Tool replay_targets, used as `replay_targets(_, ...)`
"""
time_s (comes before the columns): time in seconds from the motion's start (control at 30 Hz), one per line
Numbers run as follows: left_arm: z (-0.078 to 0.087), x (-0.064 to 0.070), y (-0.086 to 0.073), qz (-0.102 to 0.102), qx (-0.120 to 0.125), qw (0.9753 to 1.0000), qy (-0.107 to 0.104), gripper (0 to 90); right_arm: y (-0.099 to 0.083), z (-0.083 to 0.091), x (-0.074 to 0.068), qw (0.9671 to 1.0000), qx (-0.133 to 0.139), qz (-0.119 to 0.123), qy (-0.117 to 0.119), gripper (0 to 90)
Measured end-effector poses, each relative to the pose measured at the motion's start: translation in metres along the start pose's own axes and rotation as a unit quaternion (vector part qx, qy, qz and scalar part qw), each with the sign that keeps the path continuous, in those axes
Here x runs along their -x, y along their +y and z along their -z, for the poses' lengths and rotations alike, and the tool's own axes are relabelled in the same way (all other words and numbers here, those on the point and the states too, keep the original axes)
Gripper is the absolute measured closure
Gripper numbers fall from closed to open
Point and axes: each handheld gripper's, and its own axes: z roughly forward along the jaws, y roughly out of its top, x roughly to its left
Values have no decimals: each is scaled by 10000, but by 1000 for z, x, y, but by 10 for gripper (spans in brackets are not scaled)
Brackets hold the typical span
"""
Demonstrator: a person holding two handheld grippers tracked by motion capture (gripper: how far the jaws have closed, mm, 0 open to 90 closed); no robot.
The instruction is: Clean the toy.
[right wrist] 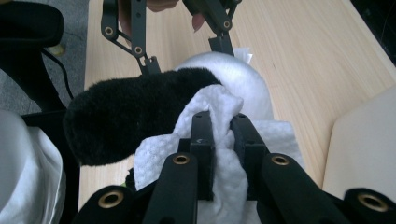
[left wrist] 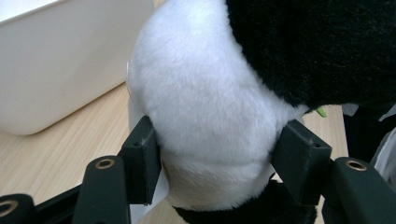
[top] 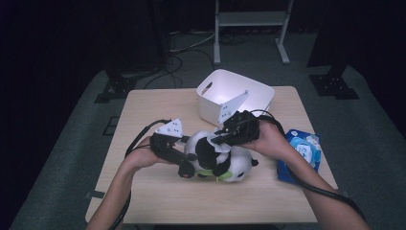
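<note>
With left tongs (left wrist: 215,154) clamping the plush black-and-white panda toy (left wrist: 210,107), right tongs (right wrist: 223,135), pinched on a white paper towel (right wrist: 212,105), were seemingly mid-wipe; next, rubbing across its fur.

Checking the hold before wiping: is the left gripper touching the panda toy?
Touching. The left gripper view shows the left gripper with both jaws pressed into the white plush of the panda toy, the fur bulging between them.

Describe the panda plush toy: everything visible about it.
The panda plush toy is soft, furry, black and white, with a green bit underneath. It lies on its side on the wooden table, in front of the white bin. The left gripper clamps its white rounded end between both jaws. The right gripper presses a white cloth against it beside a black limb.
</note>
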Motion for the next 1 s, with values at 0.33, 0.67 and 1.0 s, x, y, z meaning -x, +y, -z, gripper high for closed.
replay_targets(0.33,-7,6,15,-210,-175,9996,-114,382,19,-4,-8,9997,85,199,95,802)
replay_targets(0.67,-19,7,26,-184,-50,9995,-264,296,-10,10,-3,10000,80,-9,-8,803)
replay_targets(1.0,-36,3,34,-34,76,9995,-314,181,-28,28,-1,9998,87,-136,-143,802)
